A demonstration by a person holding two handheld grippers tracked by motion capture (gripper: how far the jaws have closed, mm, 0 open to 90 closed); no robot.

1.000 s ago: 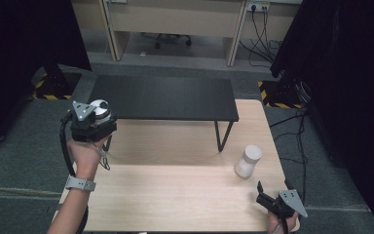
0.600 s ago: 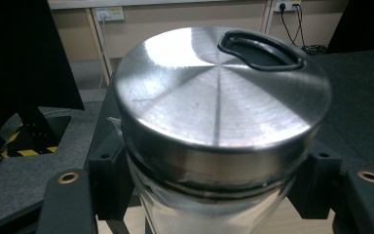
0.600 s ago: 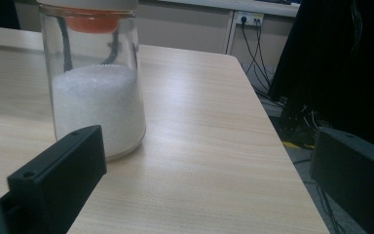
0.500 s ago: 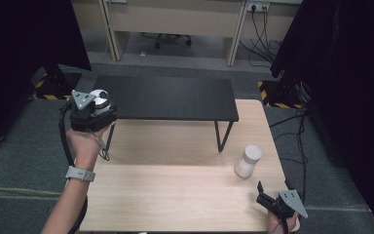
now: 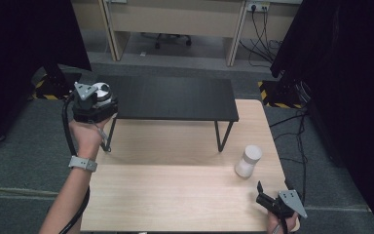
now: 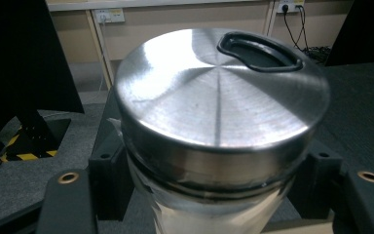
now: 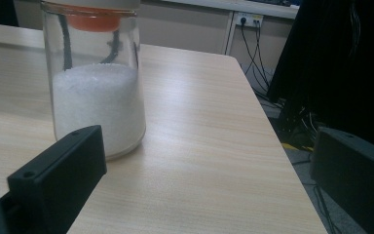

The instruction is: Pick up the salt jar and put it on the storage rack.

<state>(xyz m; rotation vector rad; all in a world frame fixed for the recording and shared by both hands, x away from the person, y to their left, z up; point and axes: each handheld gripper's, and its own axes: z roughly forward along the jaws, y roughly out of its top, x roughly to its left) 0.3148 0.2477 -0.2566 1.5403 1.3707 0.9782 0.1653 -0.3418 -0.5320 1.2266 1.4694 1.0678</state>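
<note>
Left gripper (image 5: 97, 100): jaws clamped on a steel-lidded jar (image 6: 221, 122), held at the black shelf's (image 5: 175, 97) left end.
Right gripper (image 5: 268, 200): jaws apart, empty, near the glass jar (image 7: 95, 83) of white granules.
Writing: none readable.

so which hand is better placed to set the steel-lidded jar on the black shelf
Left. The left gripper is shut on the steel-lidded jar, at the black shelf's left end. The right gripper is open, near the table's front edge.

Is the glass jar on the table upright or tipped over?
Upright. The glass jar stands on its base on the wooden table, the white granules inside lying level, roughly half full.
</note>
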